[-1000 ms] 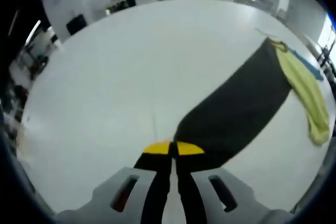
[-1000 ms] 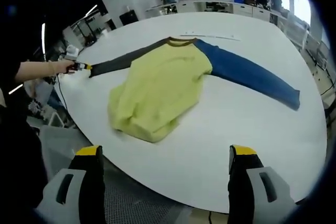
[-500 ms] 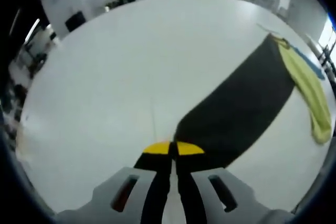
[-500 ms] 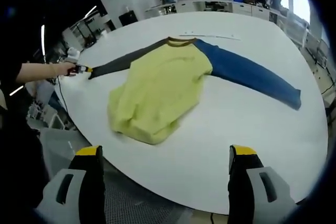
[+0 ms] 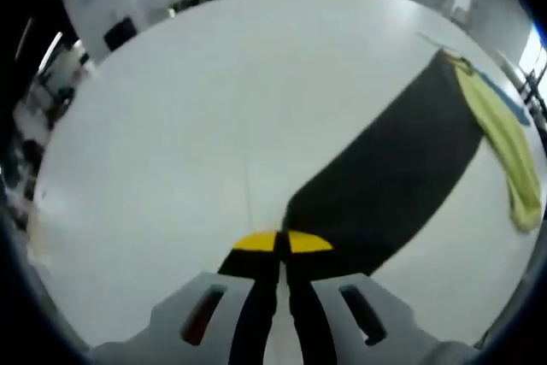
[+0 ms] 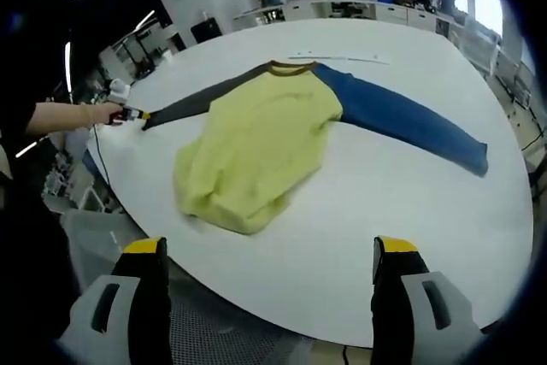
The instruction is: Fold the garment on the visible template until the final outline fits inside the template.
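Across the round white tabletop (image 6: 385, 211), under strip-lit office desks, lies my yellow-bodied shirt (image 6: 256, 147); my left hand-held gripper (image 5: 277, 244) stays clamped on its dark grey sleeve (image 5: 389, 181), my right hand-held gripper (image 6: 269, 250) gapes apart, nothing shifted

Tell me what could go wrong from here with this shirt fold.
The left gripper is shut on the dark sleeve cuff near the table edge; a pull outward could drag the cuff off the table. The yellow body is already bunched, so tugging may wrinkle it more. The right gripper is open beyond the near edge, holding nothing down.
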